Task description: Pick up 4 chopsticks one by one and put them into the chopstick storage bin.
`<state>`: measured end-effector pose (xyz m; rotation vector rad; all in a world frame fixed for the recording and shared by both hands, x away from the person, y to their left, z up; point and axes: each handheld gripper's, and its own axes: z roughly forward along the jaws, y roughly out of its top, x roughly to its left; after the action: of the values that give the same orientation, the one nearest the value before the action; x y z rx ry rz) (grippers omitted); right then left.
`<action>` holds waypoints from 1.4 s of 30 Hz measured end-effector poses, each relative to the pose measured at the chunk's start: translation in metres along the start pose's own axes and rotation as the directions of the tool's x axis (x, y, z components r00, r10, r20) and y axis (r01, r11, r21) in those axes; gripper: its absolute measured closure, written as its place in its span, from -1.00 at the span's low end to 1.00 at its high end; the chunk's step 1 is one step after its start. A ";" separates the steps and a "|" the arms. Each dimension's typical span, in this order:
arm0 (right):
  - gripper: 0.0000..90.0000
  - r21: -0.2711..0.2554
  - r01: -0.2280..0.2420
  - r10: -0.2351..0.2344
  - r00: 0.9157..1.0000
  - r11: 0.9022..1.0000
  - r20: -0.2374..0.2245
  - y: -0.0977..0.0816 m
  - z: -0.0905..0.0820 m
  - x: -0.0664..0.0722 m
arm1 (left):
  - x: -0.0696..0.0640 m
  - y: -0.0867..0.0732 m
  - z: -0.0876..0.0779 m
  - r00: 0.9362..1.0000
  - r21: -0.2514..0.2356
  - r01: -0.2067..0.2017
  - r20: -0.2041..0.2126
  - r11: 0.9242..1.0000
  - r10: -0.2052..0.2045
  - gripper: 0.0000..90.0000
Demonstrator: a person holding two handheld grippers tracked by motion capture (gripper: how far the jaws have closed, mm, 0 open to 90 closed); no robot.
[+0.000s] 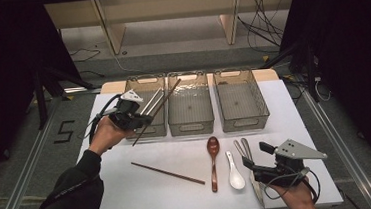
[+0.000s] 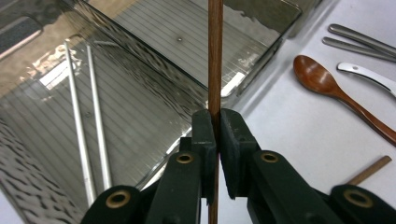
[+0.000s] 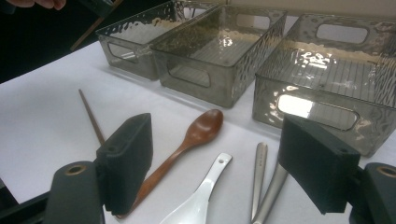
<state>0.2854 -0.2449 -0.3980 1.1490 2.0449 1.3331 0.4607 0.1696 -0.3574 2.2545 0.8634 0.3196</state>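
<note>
The left gripper (image 2: pixel 215 140) clamps a slim brown wooden chopstick (image 2: pixel 215 56) above the left clear ribbed plastic bin (image 1: pixel 147 82), beside two metal chopsticks (image 2: pixel 88 126) inside — a sorting step. Next it likely lowers and lets go; the right gripper (image 3: pixel 219 170) waits, jaws apart — holding nothing.

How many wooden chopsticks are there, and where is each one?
2. One wooden chopstick is clamped in the left gripper over the left bin; the other chopstick lies on the table.

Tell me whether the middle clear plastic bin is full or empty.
Empty: the middle clear plastic bin shows only its bare ribbed floor.
</note>
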 end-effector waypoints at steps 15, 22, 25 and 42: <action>-0.40 0.000 -0.003 0.003 1.000 1.000 -0.001 0.000 0.000 0.000 | 0.010 0.010 -0.002 1.000 -0.006 0.012 -0.021 1.000 -0.012 0.86; -0.40 0.001 -0.003 0.003 1.000 1.000 -0.001 0.000 0.000 0.000 | 0.013 0.014 -0.003 1.000 -0.005 0.014 -0.023 1.000 -0.014 0.86; -0.40 0.001 -0.003 0.003 1.000 1.000 -0.001 0.000 0.000 0.000 | 0.015 0.015 -0.004 1.000 -0.004 0.016 -0.025 1.000 -0.016 0.86; -0.40 0.001 -0.002 0.002 1.000 1.000 -0.003 0.000 0.000 0.000 | 0.037 0.026 0.000 0.996 -0.013 0.051 -0.079 0.999 -0.052 0.86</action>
<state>0.2855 -0.2450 -0.3981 1.1507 2.0469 1.3360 0.5015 0.1805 -0.3401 2.2183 0.9568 0.3915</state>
